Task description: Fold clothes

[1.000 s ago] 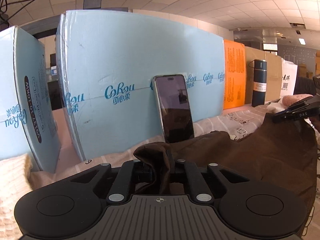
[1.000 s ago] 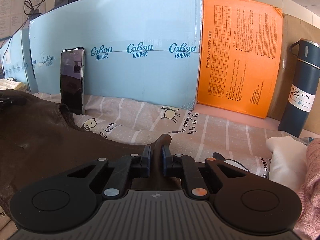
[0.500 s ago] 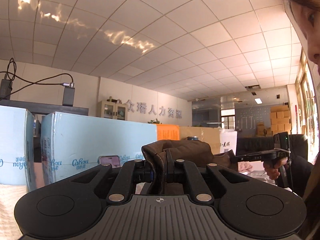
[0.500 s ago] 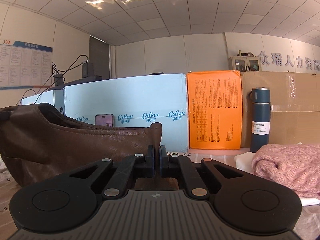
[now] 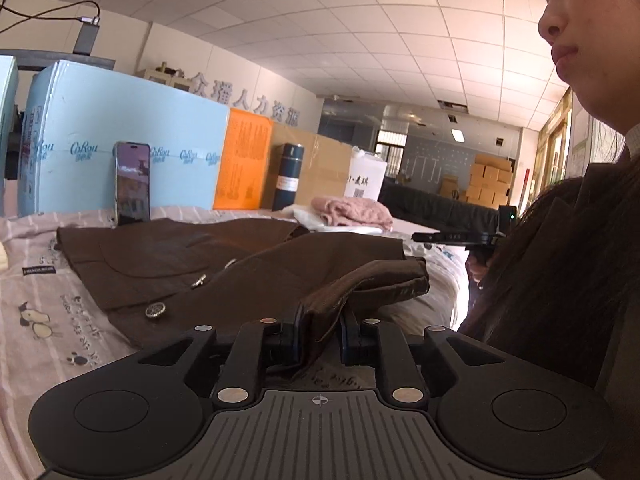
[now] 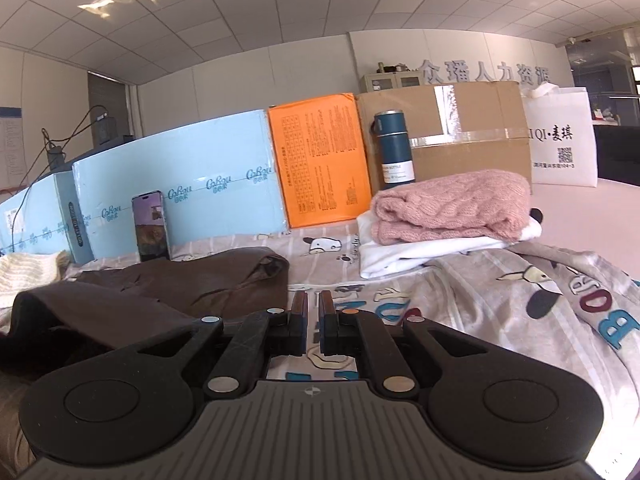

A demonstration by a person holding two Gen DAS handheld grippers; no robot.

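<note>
A brown jacket [image 5: 168,256] with metal buttons lies spread on the printed bedsheet [image 5: 44,320]. My left gripper [image 5: 318,336] is shut on a fold of its near edge. In the right wrist view the jacket [image 6: 192,280] lies to the left, its near part folded over. My right gripper [image 6: 313,316] is nearly closed and empty, just above the sheet [image 6: 500,300] to the right of the jacket. The right gripper also shows in the left wrist view [image 5: 424,237], at the far right.
A folded pink sweater [image 6: 452,208] on white cloth [image 6: 400,256] sits at the back right. A phone [image 6: 150,226] leans on blue boxes [image 6: 192,188]. An orange box [image 6: 320,164], a dark flask [image 6: 394,152] and a cardboard box [image 6: 468,132] line the back. The person [image 5: 560,240] stands at right.
Both grippers swung down from a raised position to the bed. The jacket now lies spread on the sheet. My right gripper has let go of the jacket; the left still holds it.
</note>
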